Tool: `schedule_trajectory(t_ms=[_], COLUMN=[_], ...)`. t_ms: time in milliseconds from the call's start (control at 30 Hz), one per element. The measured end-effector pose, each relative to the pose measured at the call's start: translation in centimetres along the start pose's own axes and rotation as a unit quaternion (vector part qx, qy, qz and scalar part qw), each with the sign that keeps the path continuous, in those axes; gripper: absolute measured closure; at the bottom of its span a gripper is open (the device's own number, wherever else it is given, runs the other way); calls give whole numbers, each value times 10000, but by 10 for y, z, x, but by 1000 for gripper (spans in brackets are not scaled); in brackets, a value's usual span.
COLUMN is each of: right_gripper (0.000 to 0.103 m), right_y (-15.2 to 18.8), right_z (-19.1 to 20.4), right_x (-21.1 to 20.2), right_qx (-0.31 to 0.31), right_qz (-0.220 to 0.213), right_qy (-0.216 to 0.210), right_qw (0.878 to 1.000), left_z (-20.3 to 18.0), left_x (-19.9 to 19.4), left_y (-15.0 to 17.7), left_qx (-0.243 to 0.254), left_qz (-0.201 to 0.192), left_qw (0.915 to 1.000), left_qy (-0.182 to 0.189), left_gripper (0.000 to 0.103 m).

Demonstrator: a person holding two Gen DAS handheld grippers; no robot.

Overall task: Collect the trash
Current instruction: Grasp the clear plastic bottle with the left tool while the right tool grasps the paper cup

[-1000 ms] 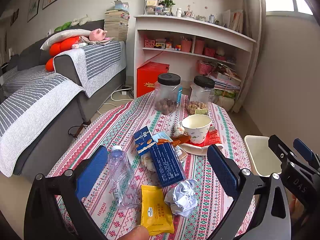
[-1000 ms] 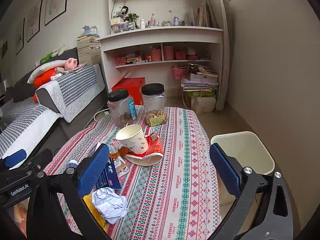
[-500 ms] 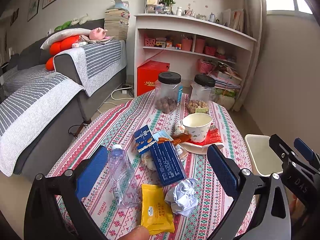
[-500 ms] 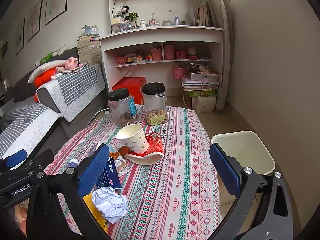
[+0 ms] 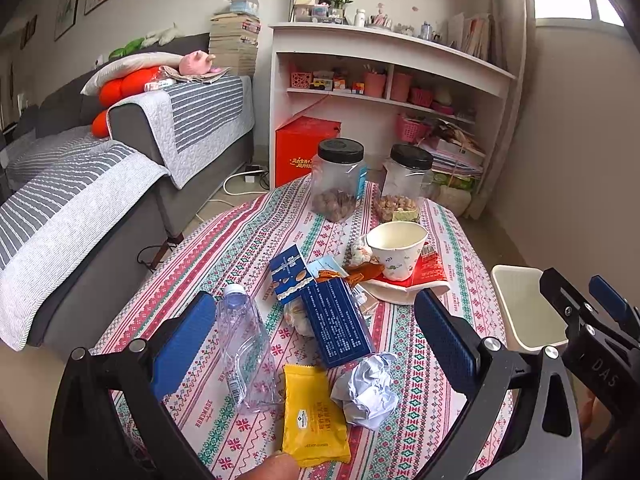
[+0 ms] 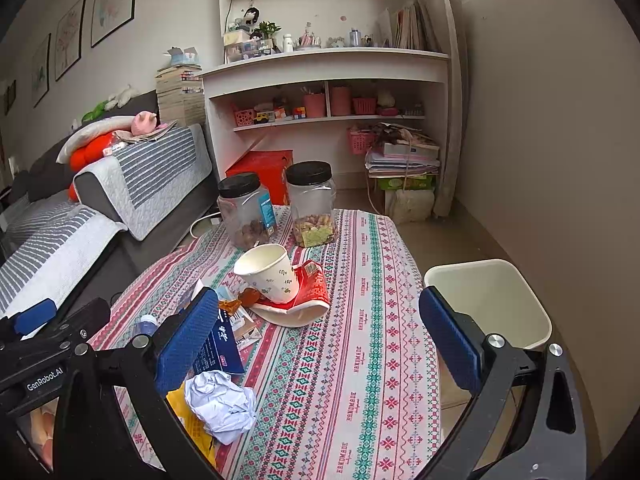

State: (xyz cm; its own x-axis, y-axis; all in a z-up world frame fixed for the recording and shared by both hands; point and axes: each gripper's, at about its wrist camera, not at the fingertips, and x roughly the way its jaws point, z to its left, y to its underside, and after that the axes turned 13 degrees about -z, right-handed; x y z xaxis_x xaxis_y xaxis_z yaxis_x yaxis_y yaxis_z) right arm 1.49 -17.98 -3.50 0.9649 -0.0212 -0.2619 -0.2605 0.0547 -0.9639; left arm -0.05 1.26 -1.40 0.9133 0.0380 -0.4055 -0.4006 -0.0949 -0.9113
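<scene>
Yellow, with a small logo I cannot read, the snack packet lies on the table just left of a crumpled paper ball. Behind the ball lie a blue box and a paper cup. "HANDMADE" repeats along the tablecloth. The left hand-held gripper, fingers spread wide, holds nothing, as does the right hand-held gripper. Only the left view shows the plastic bottle whole; the right view shows the bin fully and reads "GenRobot.AI".

Round table with a red-green patterned cloth has two black-lidded clear jars, an empty clear plastic bottle, yellow snack packet, crumpled white paper ball, and a dark blue box.
</scene>
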Motion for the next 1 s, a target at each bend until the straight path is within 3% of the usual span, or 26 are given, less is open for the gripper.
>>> schedule_trajectory(t_ms=[200, 300, 367, 433, 500, 633, 700, 800, 1000], right_gripper=[7, 7, 7, 7, 7, 7, 7, 7, 7], right_y=[-5, -20, -30, -38, -42, -31, -19, -6, 3], right_z=[7, 7, 7, 5, 2, -1, -2, 4, 10], right_x=[3, 14, 30, 49, 69, 103, 118, 141, 175], right_qx=[-240, -307, -238, -49, 109, 136, 50, -378, -709], right_qz=[161, 513, 774, 1069, 1286, 1528, 1668, 1931, 2018], right_qy=[-131, -335, -474, -615, -713, -800, -843, -851, -1062], right_qw=[9995, 9976, 9956, 9924, 9891, 9849, 9824, 9767, 9711], left_z=[23, 60, 83, 105, 120, 125, 120, 117, 119], left_x=[25, 60, 96, 128, 148, 175, 186, 202, 225], left_y=[-13, -23, -15, 5, 28, 62, 66, 67, 74], left_qx=[-111, -599, -895, -1358, -1783, -2105, -2068, -1792, -2016], left_qz=[388, 1144, 2041, 2806, 3240, 3790, 3825, 3832, 4080], left_qw=[9987, 9905, 9732, 9485, 9274, 8995, 8992, 9026, 8878], left_qy=[-317, -462, -572, -555, -554, -538, -494, -794, -694], left_gripper=[6, 6, 6, 6, 6, 6, 6, 6, 10])
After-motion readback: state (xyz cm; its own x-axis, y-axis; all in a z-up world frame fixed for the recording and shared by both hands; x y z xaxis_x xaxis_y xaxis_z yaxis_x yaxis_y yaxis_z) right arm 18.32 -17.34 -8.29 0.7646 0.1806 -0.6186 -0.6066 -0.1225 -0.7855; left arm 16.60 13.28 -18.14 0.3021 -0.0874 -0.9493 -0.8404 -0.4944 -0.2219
